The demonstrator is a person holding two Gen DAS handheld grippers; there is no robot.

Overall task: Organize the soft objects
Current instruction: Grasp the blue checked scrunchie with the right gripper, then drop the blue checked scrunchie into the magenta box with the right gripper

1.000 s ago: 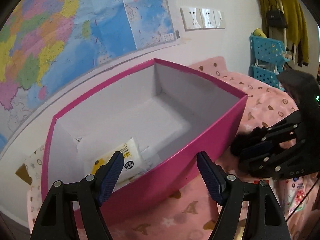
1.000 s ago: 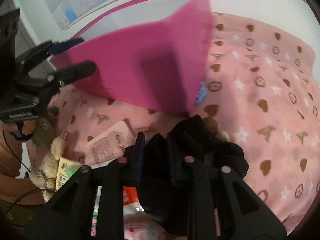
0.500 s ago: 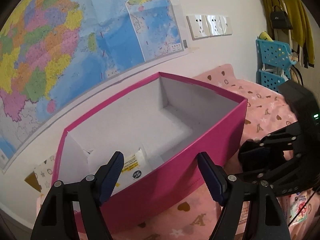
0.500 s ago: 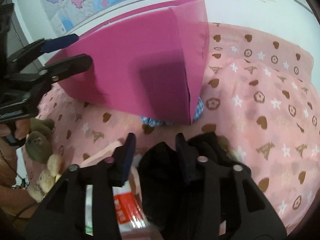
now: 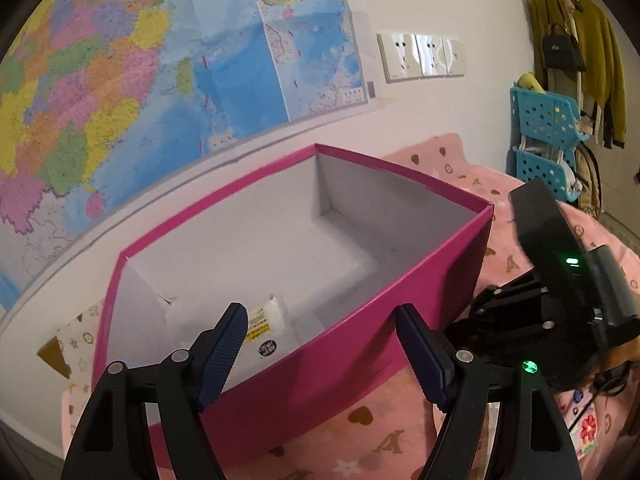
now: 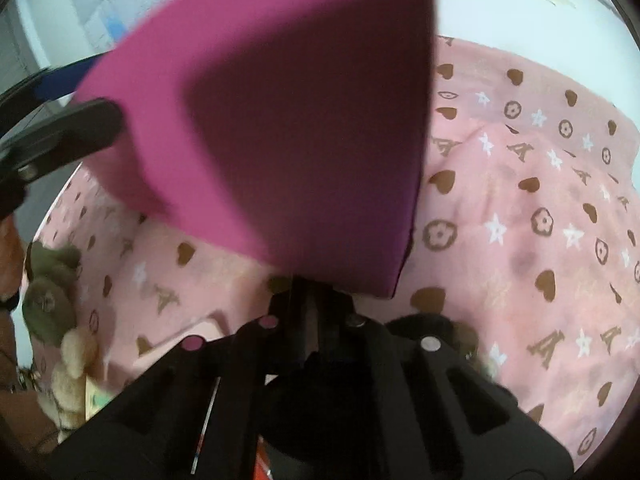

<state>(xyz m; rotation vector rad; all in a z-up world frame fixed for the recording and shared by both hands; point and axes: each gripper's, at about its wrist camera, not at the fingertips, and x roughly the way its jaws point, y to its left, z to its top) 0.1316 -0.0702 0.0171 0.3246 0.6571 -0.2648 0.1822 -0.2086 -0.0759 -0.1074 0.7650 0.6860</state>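
Right gripper (image 6: 316,300) now nearer glossy magenta box (image 5: 360,344), black fabric pinched

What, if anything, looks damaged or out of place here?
Only the pink box: near its left inner corner the white lining has a jagged edge, as if torn or peeled loose. Nothing else stands out.

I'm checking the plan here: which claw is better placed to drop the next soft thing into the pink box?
Right, probably. The right claw looks shut on a black soft item beside the pink box; the left claw is open and holds nothing.
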